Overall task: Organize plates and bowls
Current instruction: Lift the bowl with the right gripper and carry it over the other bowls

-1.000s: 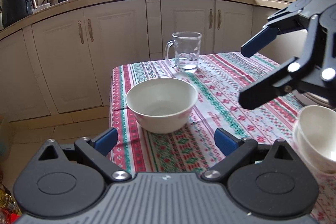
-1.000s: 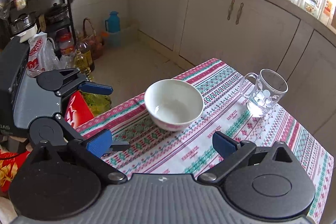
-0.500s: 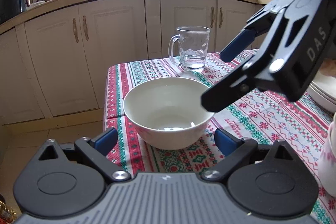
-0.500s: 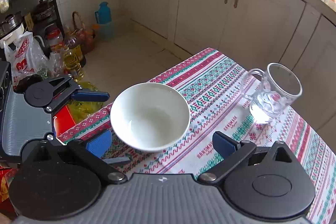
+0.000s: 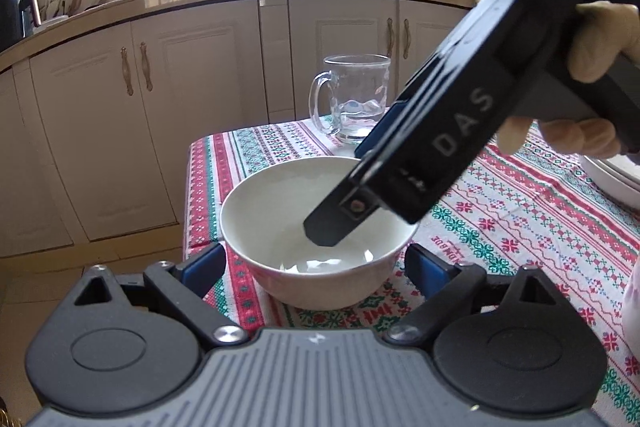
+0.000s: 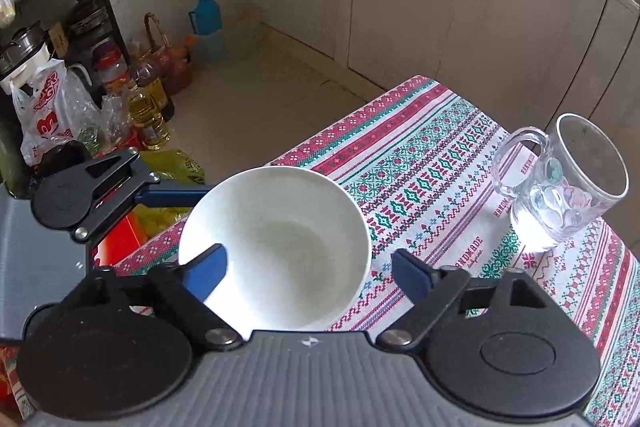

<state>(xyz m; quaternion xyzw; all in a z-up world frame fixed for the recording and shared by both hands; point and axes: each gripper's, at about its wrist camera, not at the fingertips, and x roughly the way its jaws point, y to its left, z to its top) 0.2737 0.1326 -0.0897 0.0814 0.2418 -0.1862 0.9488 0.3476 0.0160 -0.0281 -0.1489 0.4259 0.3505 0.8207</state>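
A white bowl (image 5: 280,211) (image 6: 288,239) stands near the corner of the patterned tablecloth. My left gripper (image 5: 316,265) is open, low at the table edge, its blue pads flanking the bowl's near side. My right gripper (image 6: 308,269) is open and comes down from above: one finger (image 5: 332,227) reaches inside the bowl, the other stays outside the rim, so the jaws straddle the bowl's wall. White plates (image 5: 612,179) show at the right edge of the left wrist view.
A glass mug (image 5: 356,95) (image 6: 560,187) stands behind the bowl on the tablecloth (image 5: 520,211). Cream cabinets (image 5: 168,107) lie beyond the table. Oil bottles and bags (image 6: 120,107) crowd the floor by a shelf.
My right gripper has come down over the bowl and one finger has entered it. My left gripper has moved closer, and its pads now flank the bowl.
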